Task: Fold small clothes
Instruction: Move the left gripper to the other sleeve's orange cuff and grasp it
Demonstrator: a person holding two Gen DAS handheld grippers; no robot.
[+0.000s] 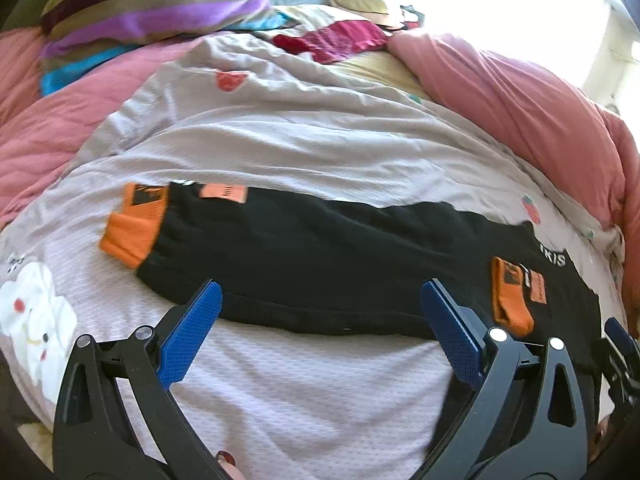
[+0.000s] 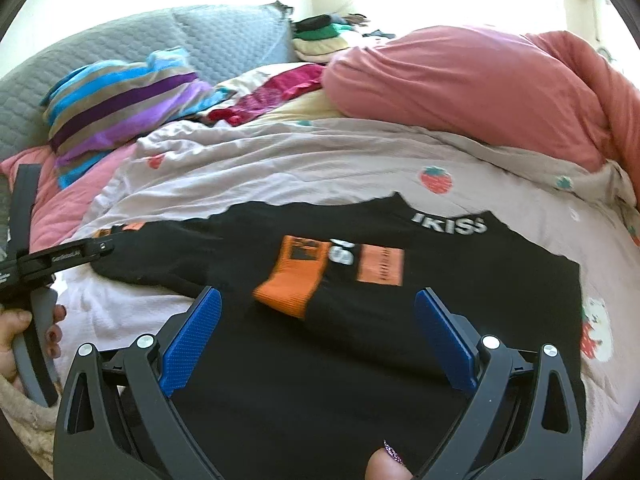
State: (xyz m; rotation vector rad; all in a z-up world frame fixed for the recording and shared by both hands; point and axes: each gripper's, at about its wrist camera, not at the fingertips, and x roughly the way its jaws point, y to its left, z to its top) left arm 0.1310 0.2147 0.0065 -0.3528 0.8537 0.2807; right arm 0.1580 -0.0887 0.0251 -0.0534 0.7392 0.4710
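A black sweatshirt (image 1: 320, 256) with orange cuffs (image 1: 132, 232) lies flat on the pale strawberry-print bed sheet (image 1: 280, 140). One sleeve stretches out to the left and the other cuff (image 2: 292, 280) is folded across the body near white lettering (image 2: 450, 226). My left gripper (image 1: 320, 312) is open over the garment's near edge, with nothing between its blue pads (image 1: 192, 336). My right gripper (image 2: 318, 320) is open above the black body (image 2: 320, 380), and its blue pads (image 2: 192, 340) are empty too. A hand (image 2: 24, 332) holding the left gripper shows at the left edge of the right wrist view.
A pink duvet (image 2: 480, 92) is bunched at the right and back. A striped pillow (image 2: 120, 108) and a grey quilted pillow (image 2: 224, 40) lie at the back left. Crimson cloth (image 2: 272, 96) and a stack of folded clothes (image 2: 320, 38) sit behind.
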